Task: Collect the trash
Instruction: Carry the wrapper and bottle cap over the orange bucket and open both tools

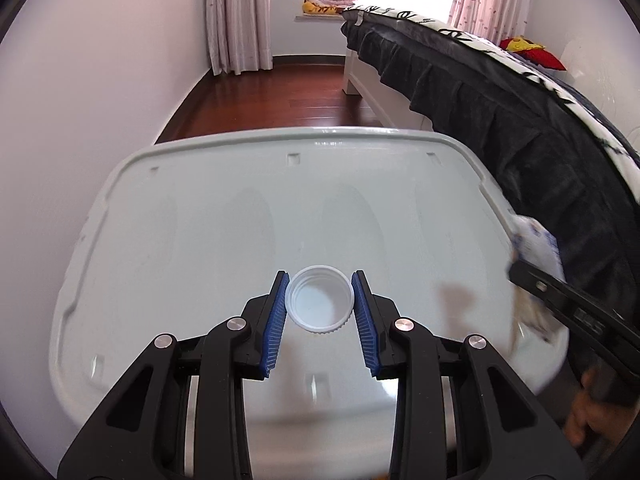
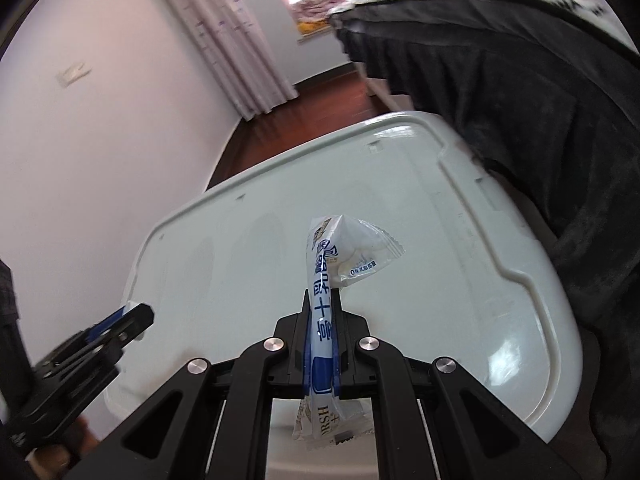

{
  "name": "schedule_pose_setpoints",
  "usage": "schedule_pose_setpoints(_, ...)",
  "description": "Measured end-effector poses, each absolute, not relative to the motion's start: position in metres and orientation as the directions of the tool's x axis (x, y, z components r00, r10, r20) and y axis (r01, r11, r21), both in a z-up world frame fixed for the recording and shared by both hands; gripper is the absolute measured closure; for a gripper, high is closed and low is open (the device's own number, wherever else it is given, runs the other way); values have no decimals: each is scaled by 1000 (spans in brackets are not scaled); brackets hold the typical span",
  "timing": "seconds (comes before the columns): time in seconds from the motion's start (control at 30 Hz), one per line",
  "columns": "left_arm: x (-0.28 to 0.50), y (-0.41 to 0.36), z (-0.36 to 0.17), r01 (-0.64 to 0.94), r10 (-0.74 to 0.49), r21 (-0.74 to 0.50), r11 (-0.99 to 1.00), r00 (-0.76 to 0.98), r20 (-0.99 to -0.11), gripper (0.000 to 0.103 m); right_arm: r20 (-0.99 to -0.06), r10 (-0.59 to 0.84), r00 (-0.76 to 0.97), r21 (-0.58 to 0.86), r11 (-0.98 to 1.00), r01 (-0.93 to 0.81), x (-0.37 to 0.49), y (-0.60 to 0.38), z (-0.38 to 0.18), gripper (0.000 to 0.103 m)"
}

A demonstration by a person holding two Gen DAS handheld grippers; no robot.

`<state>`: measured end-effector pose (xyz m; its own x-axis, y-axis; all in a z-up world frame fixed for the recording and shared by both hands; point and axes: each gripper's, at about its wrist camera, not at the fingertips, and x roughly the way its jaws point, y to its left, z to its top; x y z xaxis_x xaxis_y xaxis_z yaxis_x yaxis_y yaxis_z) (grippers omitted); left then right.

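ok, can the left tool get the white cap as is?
Probably yes. The left tool is open with the white bottle cap sitting between its blue pads on the grey lid; nothing blocks closing.

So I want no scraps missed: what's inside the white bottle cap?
Nothing: the white bottle cap lies open side up on the grey lid, between the left tongs, its bare white floor showing. Whatever lies under the cap is covered.

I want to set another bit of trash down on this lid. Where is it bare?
The lid is bare across its far half, from the bottle cap to the far rim, and along its left side. It is crowded near the cap, where the left gripper straddles it.
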<state>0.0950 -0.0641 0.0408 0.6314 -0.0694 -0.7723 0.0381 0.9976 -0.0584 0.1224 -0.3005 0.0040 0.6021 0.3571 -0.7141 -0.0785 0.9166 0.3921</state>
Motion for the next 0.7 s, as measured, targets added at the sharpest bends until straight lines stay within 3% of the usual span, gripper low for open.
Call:
schedule_pose_setpoints(0.37, -26, -47, 33, 127, -128, -65, 990, 593, -795, 71, -711, 422, 562, 352, 906, -235, 18, -275, 14, 96)
schedule_pose_setpoints(0.7, -80, -31, 7, 126, -132, -78, 989, 516, -847, 71, -769, 446, 458, 342, 892, -295, -68, -256, 2, 95)
